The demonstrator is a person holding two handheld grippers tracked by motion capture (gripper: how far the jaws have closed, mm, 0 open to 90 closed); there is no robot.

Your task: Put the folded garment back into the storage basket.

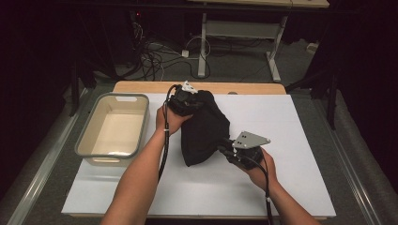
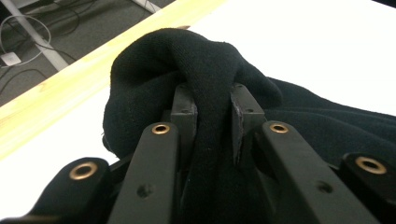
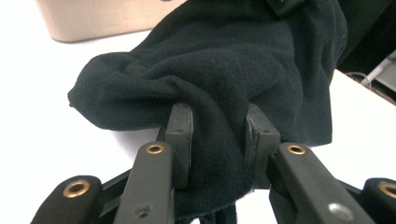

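Observation:
A black cloth [image 1: 204, 129] hangs bunched over the middle of the white table [image 1: 291, 122], held between both grippers. My left gripper [image 1: 187, 101] is shut on the cloth's far upper end; in the left gripper view a thick fold of the cloth [image 2: 212, 93] runs between the two pads [image 2: 183, 116]. My right gripper [image 1: 227, 147] is shut on the cloth's near right edge; in the right gripper view the cloth [image 3: 219, 70] bunches between its pads [image 3: 180, 135] and drapes away toward the other gripper.
A beige tub [image 1: 114, 129] with a grey rim stands at the table's left side, and its wall [image 3: 93, 18] shows behind the cloth. The table's wooden far edge [image 1: 141, 86] lies beyond. Cables and a table frame [image 1: 202, 42] are on the floor behind.

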